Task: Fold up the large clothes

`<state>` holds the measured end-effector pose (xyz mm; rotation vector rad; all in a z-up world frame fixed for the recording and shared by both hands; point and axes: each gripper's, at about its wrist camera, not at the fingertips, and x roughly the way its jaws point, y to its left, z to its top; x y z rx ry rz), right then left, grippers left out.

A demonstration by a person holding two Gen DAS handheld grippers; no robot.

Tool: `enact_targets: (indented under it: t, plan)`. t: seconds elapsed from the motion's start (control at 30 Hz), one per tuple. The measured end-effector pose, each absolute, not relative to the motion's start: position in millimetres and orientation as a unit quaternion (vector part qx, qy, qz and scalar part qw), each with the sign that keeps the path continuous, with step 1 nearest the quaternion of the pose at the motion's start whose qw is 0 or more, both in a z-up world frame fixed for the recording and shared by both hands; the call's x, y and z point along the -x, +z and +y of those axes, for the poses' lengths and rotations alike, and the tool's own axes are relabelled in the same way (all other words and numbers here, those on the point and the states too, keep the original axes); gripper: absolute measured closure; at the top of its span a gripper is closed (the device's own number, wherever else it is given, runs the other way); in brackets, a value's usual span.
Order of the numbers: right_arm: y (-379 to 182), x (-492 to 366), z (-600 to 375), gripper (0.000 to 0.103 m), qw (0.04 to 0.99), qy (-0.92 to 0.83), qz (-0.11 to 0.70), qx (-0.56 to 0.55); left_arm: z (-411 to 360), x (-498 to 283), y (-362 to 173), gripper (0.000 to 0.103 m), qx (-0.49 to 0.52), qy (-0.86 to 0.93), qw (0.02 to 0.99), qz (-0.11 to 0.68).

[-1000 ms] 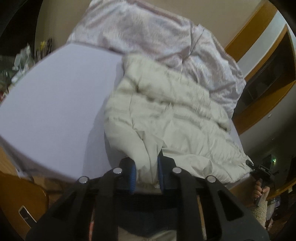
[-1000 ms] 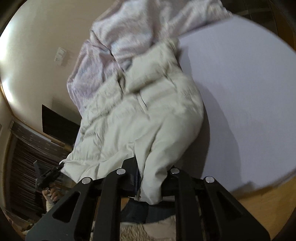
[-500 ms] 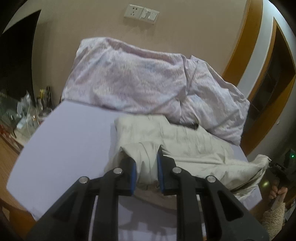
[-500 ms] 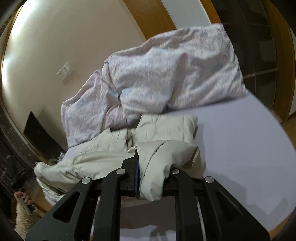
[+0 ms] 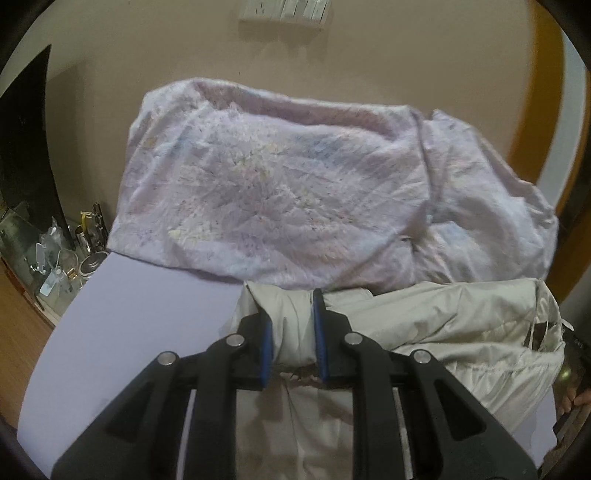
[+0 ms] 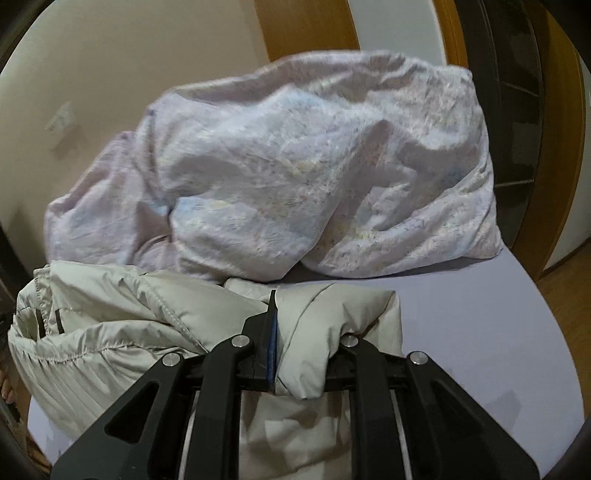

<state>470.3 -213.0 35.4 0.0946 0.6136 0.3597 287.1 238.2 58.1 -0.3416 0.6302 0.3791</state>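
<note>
While both hands hold their tools over it, this is how things lie, from biggest to smallest.

Bed: a mattress in a plain lilac sheet (image 5: 122, 332), its near and outer parts bare, with a beige wall behind the head end.

Duvet: a crumpled pale lilac duvet (image 5: 280, 199) with a faint print, heaped across the head of the bed against the wall; its lower edge touches the jacket.

Jacket: a cream padded jacket (image 5: 461, 332) lying on the sheet just in front of the duvet, doubled over on itself, with the stitched hem and two dark tabs showing at one end (image 6: 48, 321).

Left gripper (image 5: 293, 306): black fingers with blue pads (image 5: 266, 343) pressed onto a bunched roll of the jacket's fabric, which fills the gap between them.

Right gripper (image 6: 295, 314): jaws nearly together, pinching a thick fold of the same jacket; the fabric drapes over and hides the right-hand finger, so only the left blue pad (image 6: 272, 347) shows.

Wall plate: a white switch and socket panel (image 5: 284, 9) on the wall above the duvet.

Bedside clutter: small bottles and jars (image 5: 70, 254) on a low surface beside the mattress, too blurred to name.
</note>
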Motion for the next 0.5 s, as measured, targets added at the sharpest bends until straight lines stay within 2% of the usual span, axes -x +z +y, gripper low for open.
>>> enact_targets:
  t: [0.2, 0.4, 0.43, 0.5]
  plan:
    - [2.4, -528.0, -203.3, 0.086, 0.924, 0.151, 0.337, -0.095, 253.3, -345.9, 23.1, 0.084, 0.172, 0.207, 0.909, 0.317]
    - [-24.3, -564.1, -221.5, 0.068, 0.879, 0.166, 0.387, -0.223, 265.9, -377.0, -11.9, 0.075, 0.192, 0.236, 0.893, 0.332]
    - [-24.2, -564.9, -226.1, 0.063, 0.874, 0.171, 0.386, -0.242, 267.4, -376.8, -12.5, 0.069, 0.196, 0.235, 0.893, 0.329]
    - [-19.0, -563.2, -234.8, 0.054, 0.866, 0.183, 0.379, -0.268, 266.7, -370.3, -5.5, 0.045, 0.19, 0.243, 0.899, 0.311]
